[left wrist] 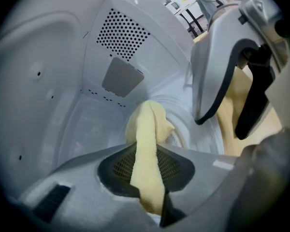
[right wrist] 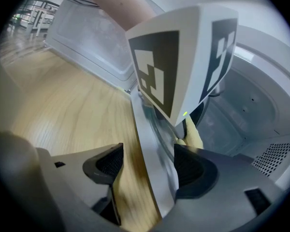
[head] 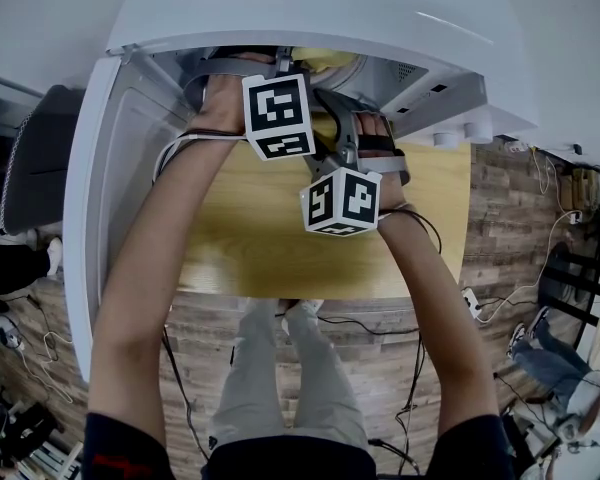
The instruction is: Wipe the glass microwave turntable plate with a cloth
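The glass plate (right wrist: pixel 152 144) stands on edge at the mouth of the white microwave (head: pixel 280 8), seen almost edge-on in the right gripper view, with the oven cavity on one side of it and the wooden table (head: pixel 250 238) on the other. The right gripper (right wrist: pixel 145 168) has its jaws closed over the plate's rim, one pad on each face. The yellow cloth (left wrist: pixel 147 153) is pinched between the jaws of the left gripper (left wrist: pixel 147 178), a folded strip running up out of the pads, its bunched end against the plate inside the cavity. In the head view both forearms reach in under the oven's top, and the open door (head: pixel 85 198) hangs at the left.
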The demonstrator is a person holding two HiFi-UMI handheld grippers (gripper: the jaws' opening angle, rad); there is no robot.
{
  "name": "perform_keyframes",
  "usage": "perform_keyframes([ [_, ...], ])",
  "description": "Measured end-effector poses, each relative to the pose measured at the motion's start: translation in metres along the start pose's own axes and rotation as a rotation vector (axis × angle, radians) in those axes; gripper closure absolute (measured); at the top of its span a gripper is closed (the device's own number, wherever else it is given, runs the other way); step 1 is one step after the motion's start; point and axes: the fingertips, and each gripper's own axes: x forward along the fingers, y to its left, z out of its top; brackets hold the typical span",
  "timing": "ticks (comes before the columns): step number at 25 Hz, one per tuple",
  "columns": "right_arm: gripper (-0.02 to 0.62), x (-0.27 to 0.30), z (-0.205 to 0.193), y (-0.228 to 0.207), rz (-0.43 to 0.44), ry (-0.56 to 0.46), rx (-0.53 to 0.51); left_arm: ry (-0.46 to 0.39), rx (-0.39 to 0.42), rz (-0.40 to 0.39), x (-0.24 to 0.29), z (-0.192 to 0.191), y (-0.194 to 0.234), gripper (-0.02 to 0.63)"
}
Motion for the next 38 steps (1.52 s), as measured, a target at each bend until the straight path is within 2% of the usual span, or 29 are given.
perform_keyframes([
  [20,0.305,-0.001,0.001,0.0,-0.003,-0.004,-0.001,0.273,-0.104,0.042,0.002,-0.054,0.018,0.545],
  [24,0.305,-0.001,0.001,0.0,-0.007,0.0,-0.004,0.36,-0.085,0.05,-0.001,-0.071,0.02,0.545],
  [27,0.305,0.0,0.001,0.0,-0.008,0.0,-0.004,0.416,-0.04,0.063,-0.003,-0.082,0.022,0.545],
  [30,0.305,0.0,0.001,-0.001,-0.008,0.0,-0.003,0.432,-0.018,0.075,-0.003,-0.084,0.022,0.545],
  [38,0.307,-0.001,0.001,-0.001,-0.014,0.003,-0.005,0.419,-0.051,0.073,-0.003,-0.083,0.022,0.546],
])
